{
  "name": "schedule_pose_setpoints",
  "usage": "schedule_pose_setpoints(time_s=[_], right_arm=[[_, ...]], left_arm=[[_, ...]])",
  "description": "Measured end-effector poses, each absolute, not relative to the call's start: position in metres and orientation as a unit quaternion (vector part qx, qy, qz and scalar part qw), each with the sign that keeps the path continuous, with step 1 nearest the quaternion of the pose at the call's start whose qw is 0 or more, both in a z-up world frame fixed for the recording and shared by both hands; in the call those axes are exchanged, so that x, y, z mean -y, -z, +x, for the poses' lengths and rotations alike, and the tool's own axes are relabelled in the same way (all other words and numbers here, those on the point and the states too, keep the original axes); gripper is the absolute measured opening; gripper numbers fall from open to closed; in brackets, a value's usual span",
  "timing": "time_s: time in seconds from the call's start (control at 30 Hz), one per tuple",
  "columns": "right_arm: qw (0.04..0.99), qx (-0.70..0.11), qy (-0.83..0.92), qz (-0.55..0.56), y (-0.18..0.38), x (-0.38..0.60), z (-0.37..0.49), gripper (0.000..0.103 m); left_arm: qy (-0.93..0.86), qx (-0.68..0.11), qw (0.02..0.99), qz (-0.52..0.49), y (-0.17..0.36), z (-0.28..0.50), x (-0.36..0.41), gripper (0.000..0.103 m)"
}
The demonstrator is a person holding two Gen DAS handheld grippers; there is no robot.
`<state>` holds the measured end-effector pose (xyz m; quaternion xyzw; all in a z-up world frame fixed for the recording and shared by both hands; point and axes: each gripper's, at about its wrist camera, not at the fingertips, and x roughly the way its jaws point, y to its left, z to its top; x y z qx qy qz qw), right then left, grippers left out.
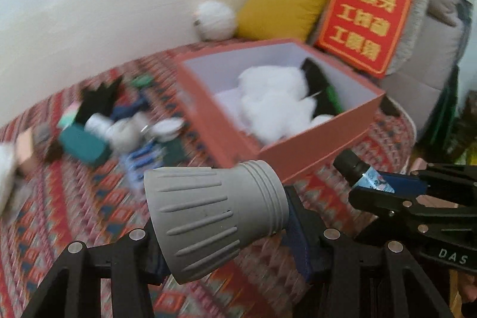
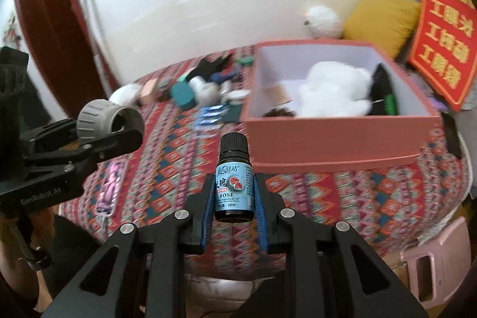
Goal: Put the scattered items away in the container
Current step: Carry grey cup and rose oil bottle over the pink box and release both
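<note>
Right tool (image 2: 234,198): blue-padded fingers closed on a small dark bottle (image 2: 234,184), gripped across its blue label, black cap up and clear of the pads. Label reads ROSE, essential oil, 10ml. The grip sits low on the body, probably so the bottle hangs upright and can drop free on release. It is held in the air, short of the near wall of the pink box (image 2: 342,139).

Left tool (image 1: 226,228): fingers closed on a grey ribbed cap (image 1: 214,216), a tapered rubbery piece with raised ridges and a stepped rim. The right wrist view shows it is hollow, open end facing the box. It is held tilted, also short of the box and off to its left.

Pink box: open top, pale lining, standing on a patterned red cloth (image 1: 74,213); whether a bed or a table lies under the cloth cannot be told. Inside lie a white fluffy toy (image 1: 274,97) and a black and green item (image 1: 322,91) against the far right wall.

Left of the box a loose cluster (image 1: 119,124) lies on the cloth, blurred: a teal block, white round pieces, dark fabric, blue packets. A pink flat item (image 2: 110,187) lies nearer, apart from the cluster.

Judgement: task partway along; both held items look bound for the box, with more pieces outside it
</note>
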<state>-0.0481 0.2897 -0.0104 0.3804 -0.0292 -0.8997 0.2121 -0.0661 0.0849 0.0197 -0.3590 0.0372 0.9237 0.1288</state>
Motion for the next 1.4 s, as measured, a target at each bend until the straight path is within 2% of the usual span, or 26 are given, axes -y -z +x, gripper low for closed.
schedule_pose_setpoints(time_s=[0.2,0.63,1.1,1.4], right_arm=[[0.173,0.037,0.918,0.354,-0.010,-0.335,-0.070,0.026],[0.135,0.043,0.939,0.314,-0.042,-0.378,-0.153,0.026],[0.124,0.031,0.941,0.313,-0.034,-0.374,-0.260,0.026],[0.110,0.023,0.942,0.315,-0.030,-0.381,-0.363,0.026]], left_arm=[[-0.927,-0.066,0.162,-0.332,-0.043,-0.104,-0.141,0.052],[-0.934,-0.088,0.170,-0.301,-0.066,-0.192,-0.198,0.052],[-0.932,-0.073,0.168,-0.312,-0.062,-0.297,-0.209,0.052],[-0.925,-0.067,0.148,-0.344,-0.041,-0.359,-0.205,0.053]])
